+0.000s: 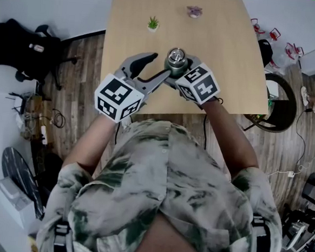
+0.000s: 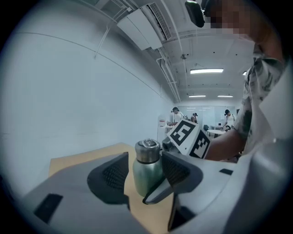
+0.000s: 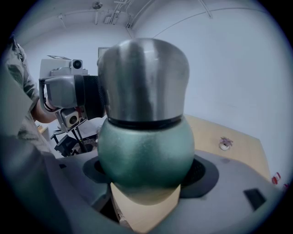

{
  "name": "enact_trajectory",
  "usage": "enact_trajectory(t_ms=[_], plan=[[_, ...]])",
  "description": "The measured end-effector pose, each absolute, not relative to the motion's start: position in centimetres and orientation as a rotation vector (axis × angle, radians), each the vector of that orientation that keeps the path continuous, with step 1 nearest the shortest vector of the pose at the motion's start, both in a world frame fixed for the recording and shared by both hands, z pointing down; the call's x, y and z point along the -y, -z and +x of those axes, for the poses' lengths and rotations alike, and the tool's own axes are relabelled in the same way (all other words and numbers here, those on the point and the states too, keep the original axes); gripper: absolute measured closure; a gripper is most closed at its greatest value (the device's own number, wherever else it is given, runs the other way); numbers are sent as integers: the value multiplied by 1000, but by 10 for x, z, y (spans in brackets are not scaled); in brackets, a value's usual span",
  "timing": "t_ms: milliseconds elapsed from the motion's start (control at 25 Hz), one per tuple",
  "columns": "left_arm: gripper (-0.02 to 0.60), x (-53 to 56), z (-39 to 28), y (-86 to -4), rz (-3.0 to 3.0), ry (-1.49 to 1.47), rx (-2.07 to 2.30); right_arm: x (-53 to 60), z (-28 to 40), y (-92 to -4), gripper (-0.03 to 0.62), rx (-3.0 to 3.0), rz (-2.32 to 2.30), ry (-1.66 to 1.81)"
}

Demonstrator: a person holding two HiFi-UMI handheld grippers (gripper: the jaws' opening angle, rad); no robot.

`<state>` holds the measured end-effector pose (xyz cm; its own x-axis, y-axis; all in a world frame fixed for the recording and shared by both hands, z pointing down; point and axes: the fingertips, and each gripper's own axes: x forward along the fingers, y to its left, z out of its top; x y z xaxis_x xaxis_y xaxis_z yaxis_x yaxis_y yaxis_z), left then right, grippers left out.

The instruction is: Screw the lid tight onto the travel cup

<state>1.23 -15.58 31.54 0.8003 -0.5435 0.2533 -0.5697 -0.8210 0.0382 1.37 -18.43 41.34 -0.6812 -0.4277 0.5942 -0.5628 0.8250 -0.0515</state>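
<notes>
A light wooden table [image 1: 216, 73] carries a small potted plant [image 1: 153, 23] and a pinkish trinket [image 1: 194, 11].

— What sort of place is this?
— An open-plan lab or office. There's a plain wooden worktop [image 1: 133, 17] on a plank floor [image 1: 86, 63], a black swivel chair [image 1: 20, 45] at ten o'clock and tangled cables [image 1: 30, 115] at nine.
— And overhead?
— Bare ducts [image 2: 142, 27], strip lights [image 2: 207, 71], and people [image 2: 176, 115] at distant desks.

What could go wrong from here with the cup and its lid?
1. Only the right gripper clamps the travel cup, on its rounded, smooth body; it could slip or spin under a twist.
2. The left gripper is open, its fingers off the lid; whether the lid is tight cannot be seen, so it may be loose.
</notes>
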Motion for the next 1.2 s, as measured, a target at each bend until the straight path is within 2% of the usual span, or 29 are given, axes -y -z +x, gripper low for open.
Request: enact_trajectory(t_ms=[880, 1200], plan=[[348, 162, 37, -315, 2897, -365, 1014, 170, 3, -415, 198, 2433, 707, -332], [348, 158, 38, -316, 2965, -333, 837, 166, 4, -416, 198, 2449, 643, -298]])
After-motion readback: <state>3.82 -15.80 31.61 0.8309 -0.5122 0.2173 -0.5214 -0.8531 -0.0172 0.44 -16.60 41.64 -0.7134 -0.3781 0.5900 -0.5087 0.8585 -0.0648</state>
